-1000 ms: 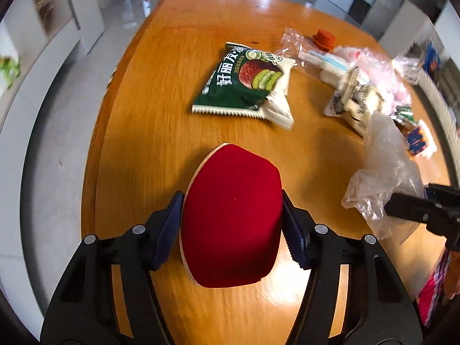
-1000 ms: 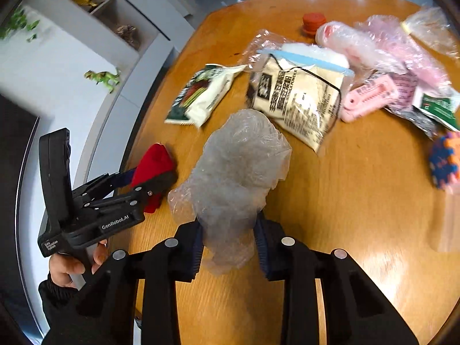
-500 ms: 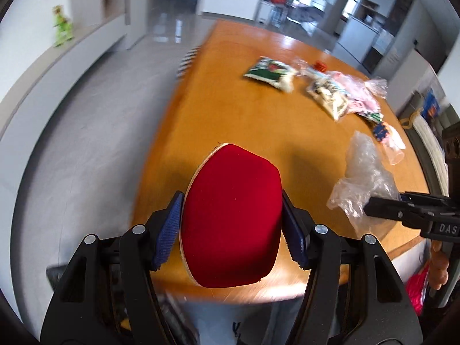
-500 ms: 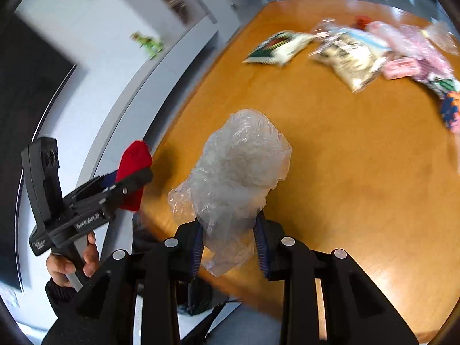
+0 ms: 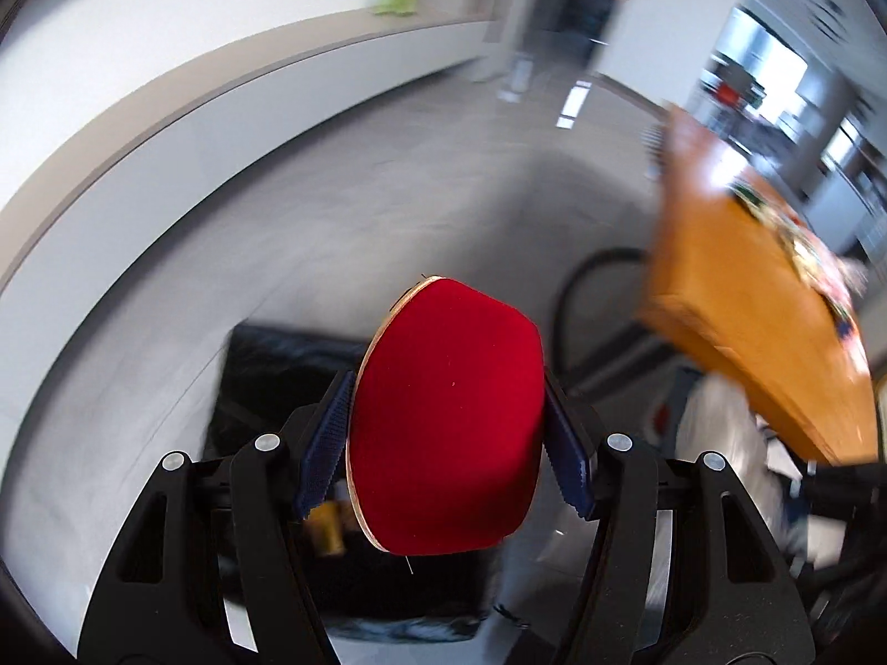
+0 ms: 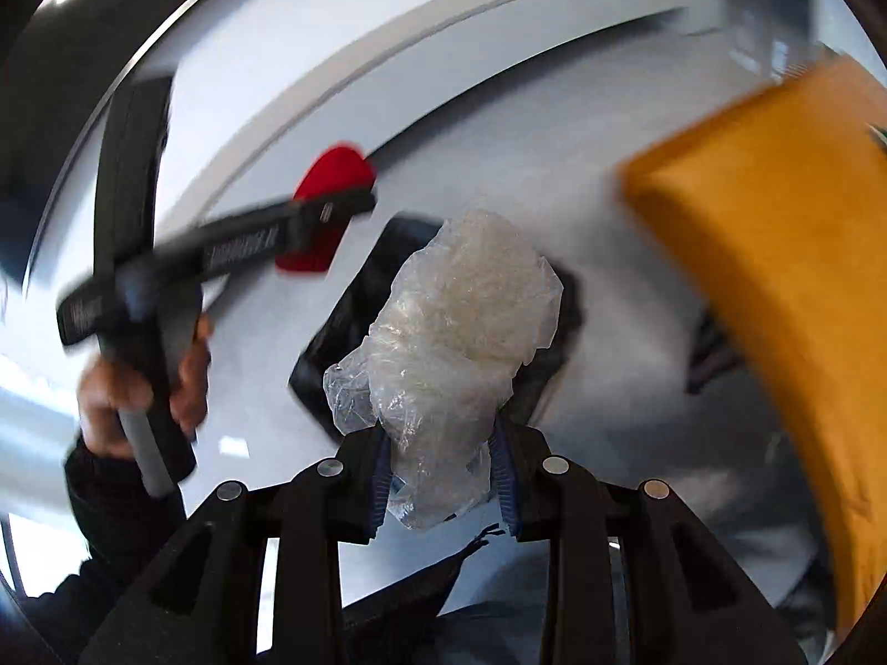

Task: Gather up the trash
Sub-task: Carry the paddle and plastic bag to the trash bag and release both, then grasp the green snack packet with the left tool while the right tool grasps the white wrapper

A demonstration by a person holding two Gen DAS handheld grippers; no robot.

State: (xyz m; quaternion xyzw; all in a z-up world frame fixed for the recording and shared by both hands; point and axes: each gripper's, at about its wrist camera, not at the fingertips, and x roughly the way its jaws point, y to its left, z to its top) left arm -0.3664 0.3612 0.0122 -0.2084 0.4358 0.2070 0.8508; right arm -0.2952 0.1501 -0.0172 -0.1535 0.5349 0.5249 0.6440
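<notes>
Grey floor fills both wrist views, blurred by motion, with a pale curved wall base behind and the orange wooden table (image 5: 743,299) off to the right edge, a few packets faintly visible on its top; low on the floor sits a bin lined with a black bag (image 5: 266,366), which I judge to be where the trash is meant to go. 2 items are in hand: the left hand-held gripper (image 5: 446,443) is closed at a middling width on a red table-tennis paddle head (image 5: 449,421), its blue pads pressing the 2 side edges so the flat face looks up at the camera; the right hand-held gripper (image 6: 441,476) is pinched narrow on the lower end of a crumpled clear plastic bag (image 6: 454,332), whose loose bulk billows out ahead of the fingers. Both tools tilt down toward the black bag, the paddle directly above its opening in the left view and the plastic bag in front of it in the right view; that suits dropping rather than placing. A hand (image 6: 141,382) in a dark sleeve grips the left tool's handle. Judging from this, the carry is nearly done and release comes next; the light plastic may cling to a pad or drift past the rim.
</notes>
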